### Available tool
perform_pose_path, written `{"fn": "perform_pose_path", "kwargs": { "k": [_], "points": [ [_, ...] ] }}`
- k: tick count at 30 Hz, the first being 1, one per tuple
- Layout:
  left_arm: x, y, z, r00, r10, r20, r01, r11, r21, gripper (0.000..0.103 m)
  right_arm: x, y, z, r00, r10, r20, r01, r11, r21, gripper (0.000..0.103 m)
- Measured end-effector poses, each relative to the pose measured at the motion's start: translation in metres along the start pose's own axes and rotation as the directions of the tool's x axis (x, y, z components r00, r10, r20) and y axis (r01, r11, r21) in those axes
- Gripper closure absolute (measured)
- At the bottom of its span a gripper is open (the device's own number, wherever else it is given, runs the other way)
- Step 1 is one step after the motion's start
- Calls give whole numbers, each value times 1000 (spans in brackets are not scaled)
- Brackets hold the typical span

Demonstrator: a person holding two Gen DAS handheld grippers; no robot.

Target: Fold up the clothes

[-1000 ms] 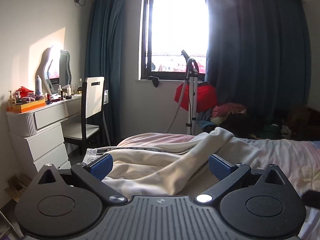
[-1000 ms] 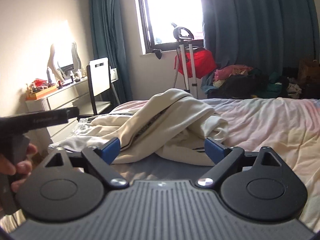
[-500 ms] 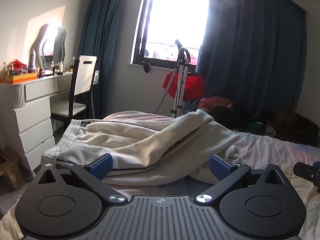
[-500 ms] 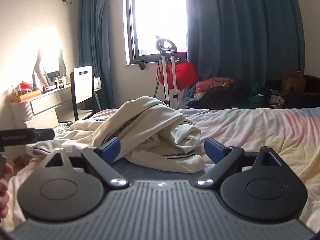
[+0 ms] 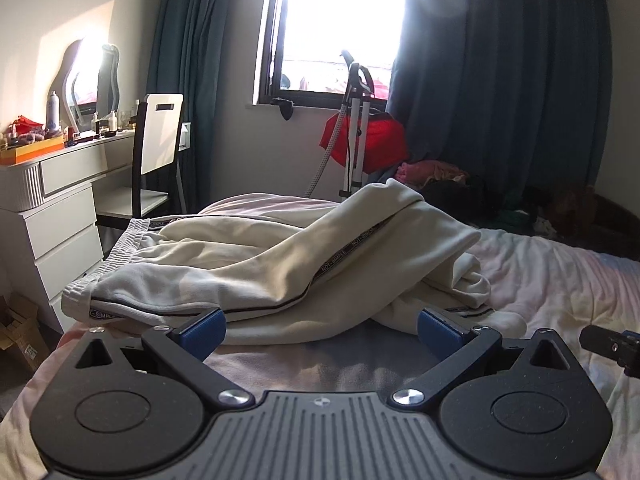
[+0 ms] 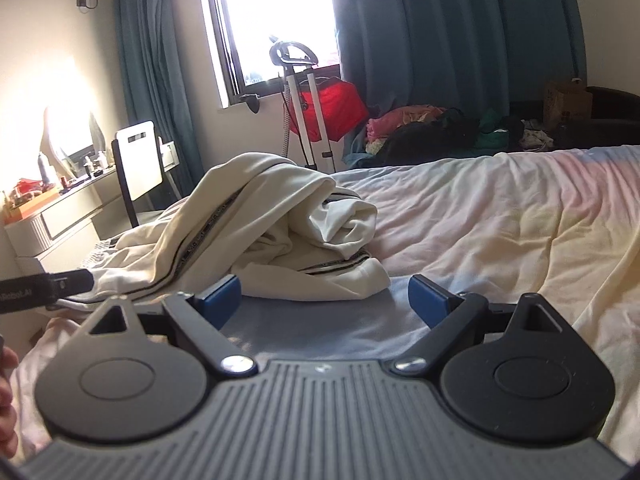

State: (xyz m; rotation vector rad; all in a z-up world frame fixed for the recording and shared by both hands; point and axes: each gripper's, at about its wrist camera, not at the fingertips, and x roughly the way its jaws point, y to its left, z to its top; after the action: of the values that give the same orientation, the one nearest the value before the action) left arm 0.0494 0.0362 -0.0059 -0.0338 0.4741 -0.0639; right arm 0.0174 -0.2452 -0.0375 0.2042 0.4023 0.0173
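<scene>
Cream trousers [image 5: 280, 272] lie crumpled in a loose heap on the bed [image 6: 500, 216], toward its left side. The elastic waistband [image 5: 120, 248] faces the left edge, and a dark printed stripe runs along the raised leg. The cuffed leg ends [image 6: 344, 276] are bunched at the right of the heap.

Left gripper [image 5: 320, 326] hangs just in front of the heap, blue pads spread wide, nothing between them. Right gripper [image 6: 324, 300] sits near the cuffs, likewise spread and empty; bare sheet shows between its pads. Neither gripper touches the cloth.

Beyond the bed stand a white chair [image 5: 160, 140] and a white dresser [image 5: 52, 216] at left, with a garment steamer [image 5: 356, 132] below the window [image 5: 340, 28]. Dark blue curtains [image 5: 500, 100] and a pile of clothes [image 6: 420, 128] fill the right.
</scene>
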Motion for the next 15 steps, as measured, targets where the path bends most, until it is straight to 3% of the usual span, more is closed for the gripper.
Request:
{"fn": "perform_pose_path", "kwargs": {
  "k": [6, 11, 15],
  "points": [
    [23, -9, -26, 999, -39, -5, 39, 993, 113, 1, -4, -8, -6, 999, -15, -33, 17, 998, 65, 11],
    [73, -32, -26, 992, -87, -94, 107, 966, 236, 8, -2, -10, -17, 996, -21, -83, 28, 996, 88, 11],
    [104, -64, -3, 996, -86, -16, 86, 932, 351, 3, 5, -8, -17, 996, -51, -79, 54, 998, 32, 11]
  ]
}}
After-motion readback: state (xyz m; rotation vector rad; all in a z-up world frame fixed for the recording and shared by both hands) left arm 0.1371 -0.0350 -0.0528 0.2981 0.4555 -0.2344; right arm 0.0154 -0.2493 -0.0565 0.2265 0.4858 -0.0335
